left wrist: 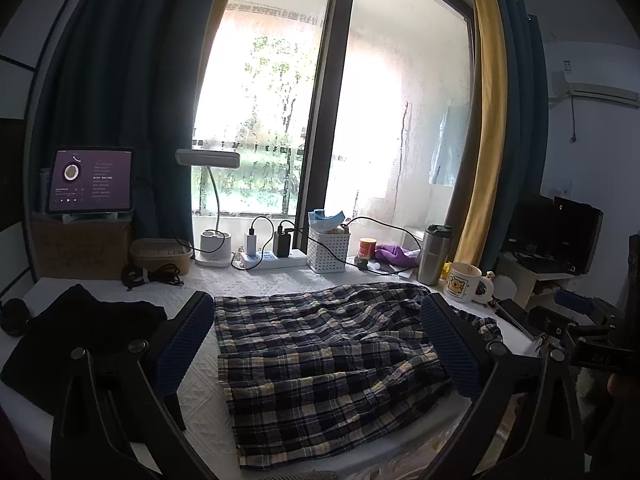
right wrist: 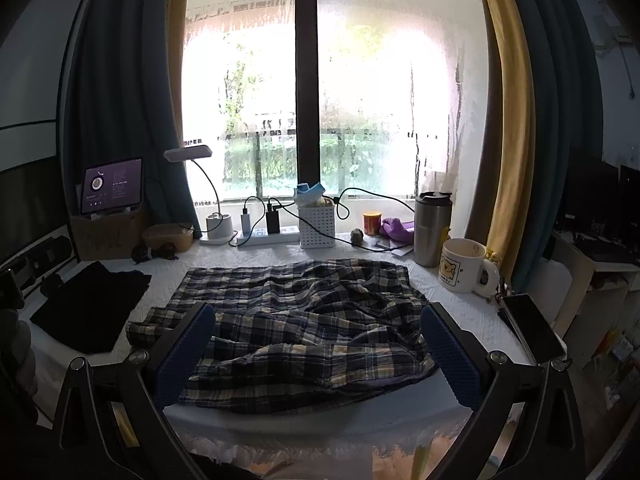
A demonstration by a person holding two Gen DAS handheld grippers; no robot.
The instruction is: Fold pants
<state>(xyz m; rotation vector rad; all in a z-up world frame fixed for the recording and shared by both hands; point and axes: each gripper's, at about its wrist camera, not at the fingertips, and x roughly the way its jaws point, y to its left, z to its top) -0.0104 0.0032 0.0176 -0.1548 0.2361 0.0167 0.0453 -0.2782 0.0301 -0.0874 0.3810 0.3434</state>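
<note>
While we looked along the left gripper [left wrist: 316, 344], its fingers [left wrist: 186, 340] stood spread and empty over the plaid pants [left wrist: 320, 360], which lay crumpled on the white tabletop [left wrist: 248, 280], their long axis running from the near edge toward the window side. This view showed the right gripper [left wrist: 580, 320] at the right edge, its fingers unclear.

From the right gripper [right wrist: 316, 352], fingers [right wrist: 448, 356] equally spread and empty, we saw a waistband end poking toward the left edge, near a black cloth [right wrist: 92, 308].
</note>
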